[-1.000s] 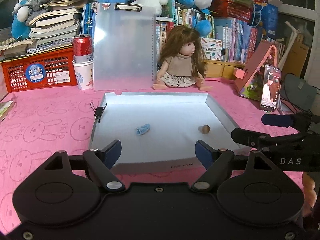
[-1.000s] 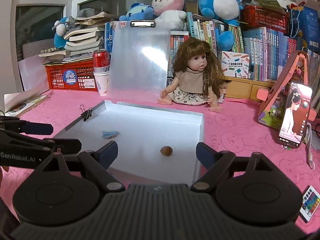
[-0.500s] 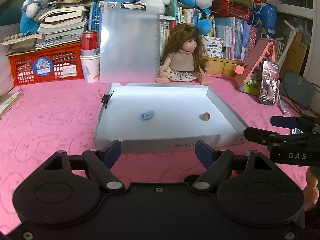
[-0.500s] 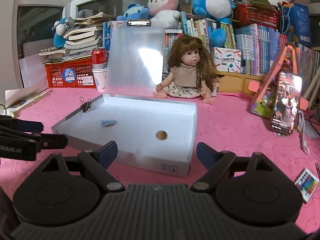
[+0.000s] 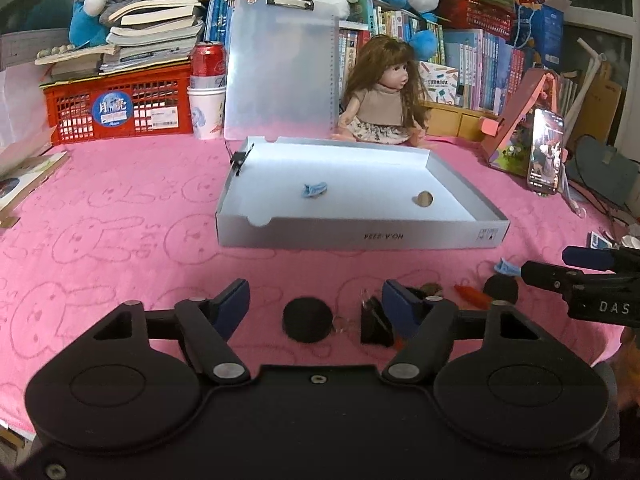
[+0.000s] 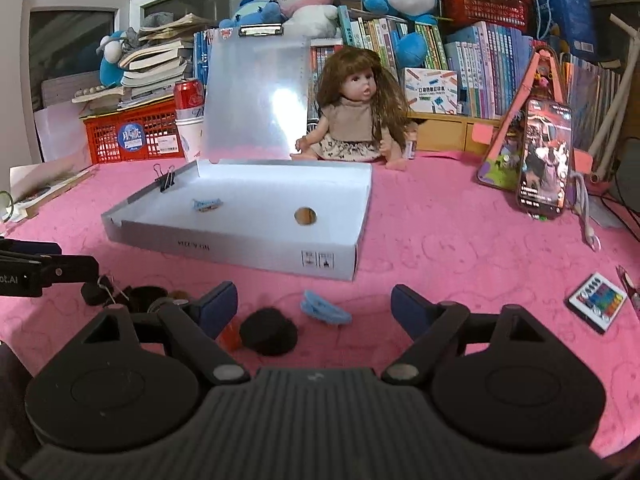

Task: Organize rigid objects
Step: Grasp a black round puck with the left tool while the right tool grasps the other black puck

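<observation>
A shallow white box [image 5: 360, 236] [image 6: 240, 248] lies on the pink cloth, holding a blue clip [image 5: 315, 190] and a brown round piece [image 5: 424, 199]. In front of it are scattered small items. My left gripper [image 5: 316, 304] hangs low over them, its jaws closing, with a black disc [image 5: 306, 320] between the fingers and untouched; a black binder clip [image 5: 374, 322] lies by the right finger. My right gripper [image 6: 316, 308] is also closing slightly, around a blue clip [image 6: 324, 312] with no contact; another black disc [image 6: 269, 336] lies beside it.
A doll [image 5: 384, 100], clear clipboard [image 5: 280, 72], red crate [image 5: 120, 108] and can on a cup [image 5: 208, 88] line the back. A phone on a stand [image 6: 544, 160] is at the right; a small remote [image 6: 598, 300] lies near it. The other gripper shows at each view's edge.
Both grippers have drawn back from above the box and sunk lower, so the loose items in front of the box came into view. The left jaws have narrowed.
</observation>
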Tool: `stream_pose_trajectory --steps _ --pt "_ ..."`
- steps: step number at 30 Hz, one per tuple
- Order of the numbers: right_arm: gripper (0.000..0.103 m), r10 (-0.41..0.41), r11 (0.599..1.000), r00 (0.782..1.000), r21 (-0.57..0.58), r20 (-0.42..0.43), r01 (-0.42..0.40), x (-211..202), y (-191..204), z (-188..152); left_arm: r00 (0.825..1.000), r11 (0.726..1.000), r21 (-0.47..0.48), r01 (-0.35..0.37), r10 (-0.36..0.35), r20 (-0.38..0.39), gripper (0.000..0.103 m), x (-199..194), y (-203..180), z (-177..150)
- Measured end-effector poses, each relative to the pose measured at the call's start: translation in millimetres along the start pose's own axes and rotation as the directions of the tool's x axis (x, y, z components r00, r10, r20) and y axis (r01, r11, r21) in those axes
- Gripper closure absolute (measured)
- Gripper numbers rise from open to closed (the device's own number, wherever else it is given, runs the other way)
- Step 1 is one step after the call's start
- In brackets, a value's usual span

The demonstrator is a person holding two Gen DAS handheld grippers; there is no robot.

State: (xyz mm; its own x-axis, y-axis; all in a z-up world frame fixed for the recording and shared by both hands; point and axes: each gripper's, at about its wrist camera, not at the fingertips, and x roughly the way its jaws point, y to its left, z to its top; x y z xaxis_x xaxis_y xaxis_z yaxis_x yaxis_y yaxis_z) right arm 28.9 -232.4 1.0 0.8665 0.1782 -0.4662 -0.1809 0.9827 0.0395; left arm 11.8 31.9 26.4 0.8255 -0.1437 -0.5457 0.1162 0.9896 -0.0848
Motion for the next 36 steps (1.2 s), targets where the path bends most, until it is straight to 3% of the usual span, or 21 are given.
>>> stream_pose_trajectory --steps 6,8,11,14,28,36 --pt "0.032 -0.005 1.0 1.0 -0.026 -0.025 0.004 0 3 -11 1.0 1.0 0.018 -0.004 0.004 -0.005 0.047 -1 -1 -9" --pt "0.042 -0.002 0.999 0.999 -0.037 -0.034 0.001 1 5 -13 1.0 1.0 0.021 -0.013 0.013 -0.009 0.05 3 -1 -10" --pt "0.053 -0.002 0.999 0.999 -0.051 -0.048 0.0 3 8 -17 0.999 0.999 0.025 -0.033 0.033 -0.008 0.052 8 -1 -12" --pt "0.057 0.011 0.998 0.998 -0.056 -0.054 -0.014 6 10 -19 0.999 0.999 0.026 -0.043 0.043 -0.007 0.052 12 -1 -13" --pt "0.058 0.031 0.986 0.999 -0.161 -0.03 -0.035 15 35 -16 0.998 0.997 0.036 -0.064 0.064 -0.017 0.053 27 -4 -19" --pt "0.059 0.04 0.98 0.998 -0.193 -0.044 -0.047 25 39 -15 0.999 0.998 0.04 -0.052 0.052 0.0 0.072 30 -7 -19"
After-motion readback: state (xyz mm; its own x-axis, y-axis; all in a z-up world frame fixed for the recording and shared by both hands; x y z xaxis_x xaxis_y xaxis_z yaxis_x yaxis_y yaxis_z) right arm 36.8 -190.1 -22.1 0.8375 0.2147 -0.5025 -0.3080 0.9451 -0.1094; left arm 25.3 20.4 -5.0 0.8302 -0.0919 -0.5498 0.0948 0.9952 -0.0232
